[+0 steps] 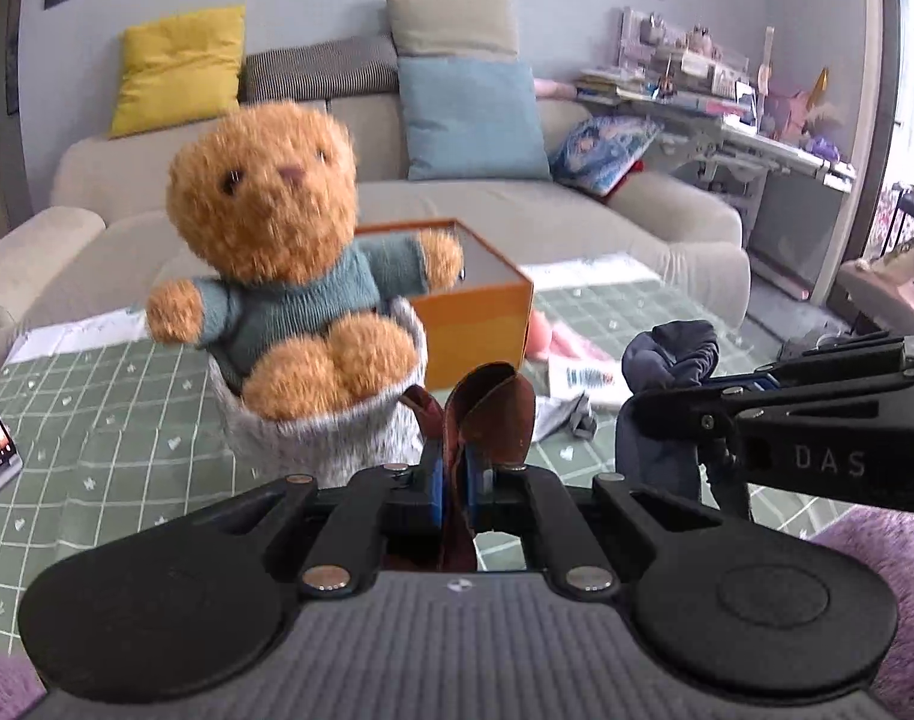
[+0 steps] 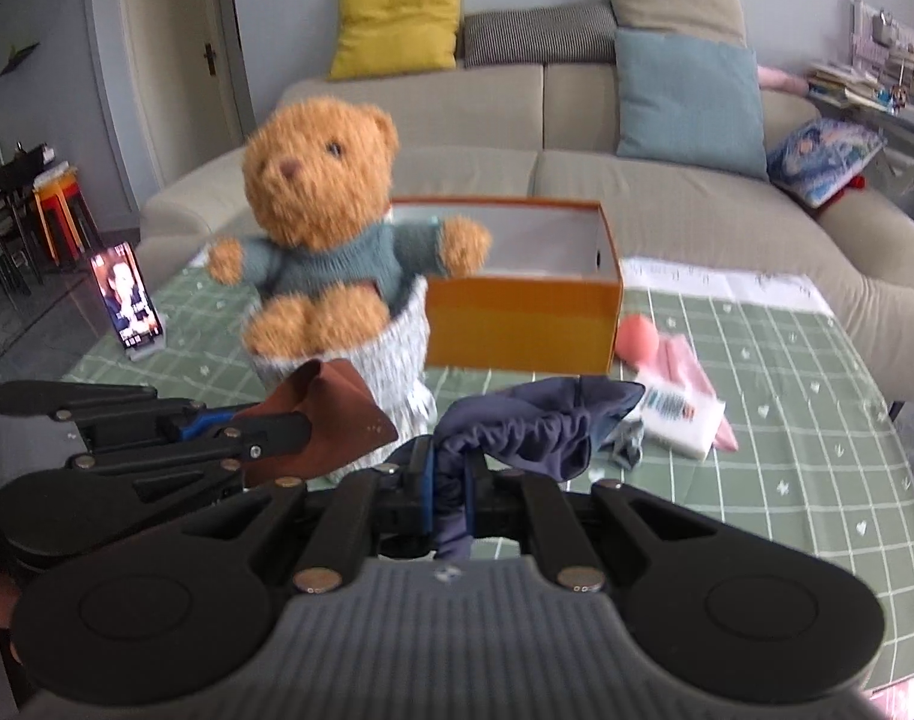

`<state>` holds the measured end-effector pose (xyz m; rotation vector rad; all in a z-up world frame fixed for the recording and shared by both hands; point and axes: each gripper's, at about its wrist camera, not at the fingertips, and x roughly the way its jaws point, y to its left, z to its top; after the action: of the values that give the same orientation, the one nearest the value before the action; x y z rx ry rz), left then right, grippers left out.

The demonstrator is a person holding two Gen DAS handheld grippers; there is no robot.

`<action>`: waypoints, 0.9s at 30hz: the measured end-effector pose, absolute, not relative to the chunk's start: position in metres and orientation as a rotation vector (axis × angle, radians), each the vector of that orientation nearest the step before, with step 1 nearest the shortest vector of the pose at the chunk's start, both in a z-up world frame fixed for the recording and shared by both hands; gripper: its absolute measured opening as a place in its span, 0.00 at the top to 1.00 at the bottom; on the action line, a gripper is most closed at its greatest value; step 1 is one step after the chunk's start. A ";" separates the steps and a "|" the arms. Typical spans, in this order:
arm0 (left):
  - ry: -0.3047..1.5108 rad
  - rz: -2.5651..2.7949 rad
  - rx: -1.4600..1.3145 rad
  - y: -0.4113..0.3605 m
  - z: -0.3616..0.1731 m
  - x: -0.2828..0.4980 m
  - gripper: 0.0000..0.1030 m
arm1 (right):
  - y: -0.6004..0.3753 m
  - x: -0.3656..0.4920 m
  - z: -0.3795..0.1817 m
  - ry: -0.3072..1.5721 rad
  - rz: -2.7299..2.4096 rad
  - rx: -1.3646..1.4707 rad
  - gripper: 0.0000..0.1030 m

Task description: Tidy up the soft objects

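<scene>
A brown teddy bear (image 1: 277, 228) in a teal jumper sits in a grey knitted pouch (image 1: 337, 444) on the green checked tablecloth. My left gripper (image 1: 454, 474) is shut on a brown leather-like flap (image 1: 493, 414) that seems joined to the pouch's rim. From the right wrist view the bear (image 2: 319, 204), the pouch (image 2: 391, 354), the flap (image 2: 331, 426) and the left gripper (image 2: 277, 438) show at left. My right gripper (image 2: 451, 480) is shut on a bunched navy cloth (image 2: 535, 426), which hangs from it. It also shows at the right of the left wrist view, right gripper (image 1: 649, 414) and navy cloth (image 1: 673, 360).
An open orange box (image 2: 517, 324) stands behind the bear. A pink soft item (image 2: 637, 333), a white packet (image 2: 679, 414) and a small grey scrap (image 2: 628, 444) lie to its right. A phone on a stand (image 2: 130, 300) is at the table's left. A beige sofa (image 2: 667, 192) with cushions stands behind.
</scene>
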<state>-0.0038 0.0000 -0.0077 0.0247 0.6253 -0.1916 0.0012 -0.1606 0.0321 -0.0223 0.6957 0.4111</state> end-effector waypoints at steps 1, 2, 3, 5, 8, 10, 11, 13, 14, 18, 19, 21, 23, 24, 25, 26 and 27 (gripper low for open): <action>0.616 -0.192 0.023 0.001 -0.004 -0.004 0.93 | -0.161 0.001 0.036 0.688 0.412 -0.022 0.94; 0.608 -0.193 0.018 0.001 0.001 -0.005 0.93 | -0.161 0.001 0.041 0.680 0.413 -0.021 0.94; 0.599 -0.195 0.013 0.002 0.005 -0.006 0.93 | -0.161 0.000 0.044 0.672 0.413 -0.020 0.94; 0.575 -0.198 0.013 0.002 0.013 -0.008 0.93 | -0.162 0.000 0.050 0.660 0.412 -0.022 0.94; 0.551 -0.204 0.012 0.002 0.024 -0.009 0.93 | -0.162 -0.001 0.057 0.647 0.414 -0.027 0.94; 0.545 -0.208 0.004 0.004 0.030 -0.009 0.93 | -0.162 0.000 0.059 0.643 0.416 -0.028 0.94; 0.543 -0.209 0.004 0.003 0.031 -0.009 0.93 | -0.162 -0.001 0.059 0.641 0.417 -0.030 0.94; 0.538 -0.211 0.006 0.002 0.035 -0.008 0.93 | -0.163 -0.001 0.061 0.637 0.416 -0.036 0.94; 0.537 -0.210 0.009 0.002 0.036 -0.006 0.93 | -0.164 0.000 0.062 0.635 0.415 -0.037 0.94; 0.540 -0.221 0.010 -0.002 0.040 -0.001 0.93 | -0.172 0.007 0.066 0.625 0.407 -0.044 0.94; 0.541 -0.226 0.010 -0.004 0.040 0.000 0.93 | -0.174 0.010 0.067 0.623 0.405 -0.044 0.94; 0.541 -0.239 0.014 -0.009 0.042 0.005 0.93 | -0.181 0.016 0.068 0.623 0.401 -0.040 0.94; 0.539 -0.250 0.021 -0.014 0.044 0.011 0.93 | -0.187 0.023 0.068 0.626 0.398 -0.037 0.94; 0.539 -0.254 0.024 -0.017 0.044 0.014 0.93 | -0.191 0.027 0.067 0.628 0.395 -0.037 0.94; 0.541 -0.260 0.025 -0.020 0.044 0.017 0.93 | -0.195 0.031 0.067 0.629 0.392 -0.038 0.94; 0.542 -0.266 0.027 -0.024 0.045 0.022 0.93 | -0.198 0.035 0.066 0.630 0.389 -0.040 0.94; 0.543 -0.269 0.029 -0.027 0.046 0.025 0.93 | -0.202 0.039 0.066 0.631 0.385 -0.040 0.94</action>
<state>0.0250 -0.0268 0.0458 0.0295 0.5425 -0.2685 0.0395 -0.2017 0.0657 -0.0398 0.6314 0.3854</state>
